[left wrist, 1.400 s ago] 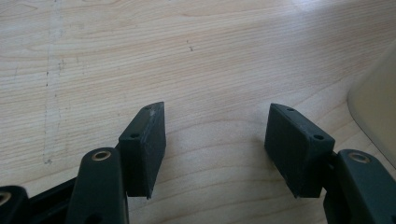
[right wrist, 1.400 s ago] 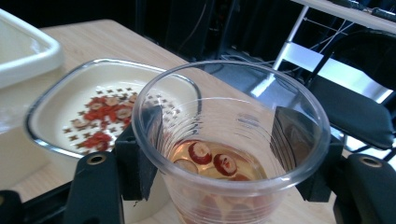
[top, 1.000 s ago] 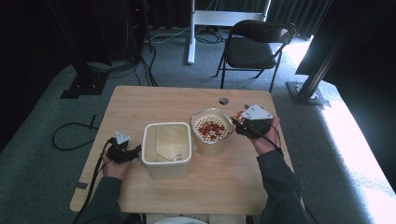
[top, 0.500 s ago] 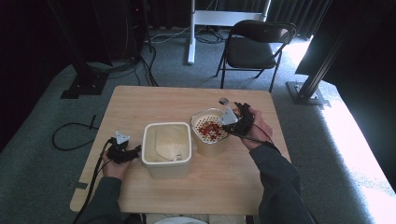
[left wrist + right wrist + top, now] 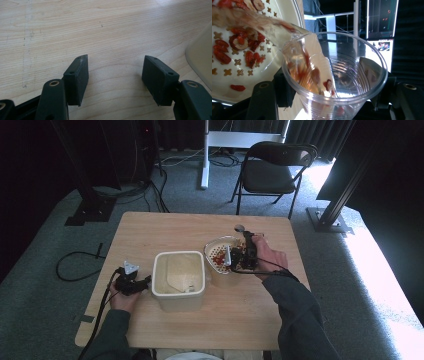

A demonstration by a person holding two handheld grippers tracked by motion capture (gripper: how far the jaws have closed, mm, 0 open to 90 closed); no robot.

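Fingers of the right gripper (image 5: 332, 100) clamp a clear cup (image 5: 337, 75), tipped over the strainer bowl (image 5: 216, 251); liquid and red berries are mid-pour, some remain inside. Pouring looks partly done. Beside it the square tub (image 5: 178, 292); left gripper (image 5: 117, 82) idle, spread, on the table (image 5: 75, 25).

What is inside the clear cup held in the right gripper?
The cup is tipped over the strainer bowl, pouring liquid with red berries and slices. Glare and liquid hide whatever remains at its bottom.
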